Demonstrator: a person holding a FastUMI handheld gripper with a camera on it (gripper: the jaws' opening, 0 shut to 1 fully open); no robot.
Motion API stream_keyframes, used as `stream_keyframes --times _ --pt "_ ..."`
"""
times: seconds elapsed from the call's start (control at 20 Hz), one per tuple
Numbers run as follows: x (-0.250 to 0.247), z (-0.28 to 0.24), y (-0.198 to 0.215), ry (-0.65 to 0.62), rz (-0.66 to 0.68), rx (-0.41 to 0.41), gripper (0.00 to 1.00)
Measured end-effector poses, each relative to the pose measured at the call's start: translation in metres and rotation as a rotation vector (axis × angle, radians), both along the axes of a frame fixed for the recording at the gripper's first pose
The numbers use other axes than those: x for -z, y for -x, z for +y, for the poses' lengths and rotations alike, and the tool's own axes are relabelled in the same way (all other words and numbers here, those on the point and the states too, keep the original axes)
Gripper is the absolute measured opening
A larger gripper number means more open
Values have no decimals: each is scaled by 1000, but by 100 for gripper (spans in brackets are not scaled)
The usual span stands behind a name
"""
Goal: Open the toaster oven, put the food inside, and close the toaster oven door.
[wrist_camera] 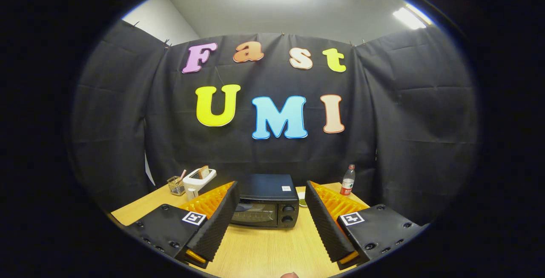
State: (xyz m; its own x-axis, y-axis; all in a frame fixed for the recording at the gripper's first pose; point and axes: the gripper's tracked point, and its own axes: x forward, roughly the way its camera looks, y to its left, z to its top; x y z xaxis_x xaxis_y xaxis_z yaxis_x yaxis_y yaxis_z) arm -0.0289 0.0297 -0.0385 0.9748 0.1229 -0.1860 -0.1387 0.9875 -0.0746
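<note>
We held the tongs [270, 193] wide open, and the 2 fingers gripped nothing. The black toaster oven [266, 201] sat on the wooden table [264, 248] just beyond the fingers, between them, with its door shut. A white toaster [198, 180] stood left of it, a bottle [348, 180] to the right.

Cloth-walled recording booth [417, 112], wooden table [264, 248]

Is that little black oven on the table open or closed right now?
Closed. The toaster oven has its glass door upright and flush with its front. The tongs are open, with the oven just beyond their fingers, touching nothing.
</note>
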Motion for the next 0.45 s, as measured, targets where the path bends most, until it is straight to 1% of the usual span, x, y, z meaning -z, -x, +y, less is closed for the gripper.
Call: stream_keyframes --times 0.45 --pt "-2 0 -10 -37 5 7 98"
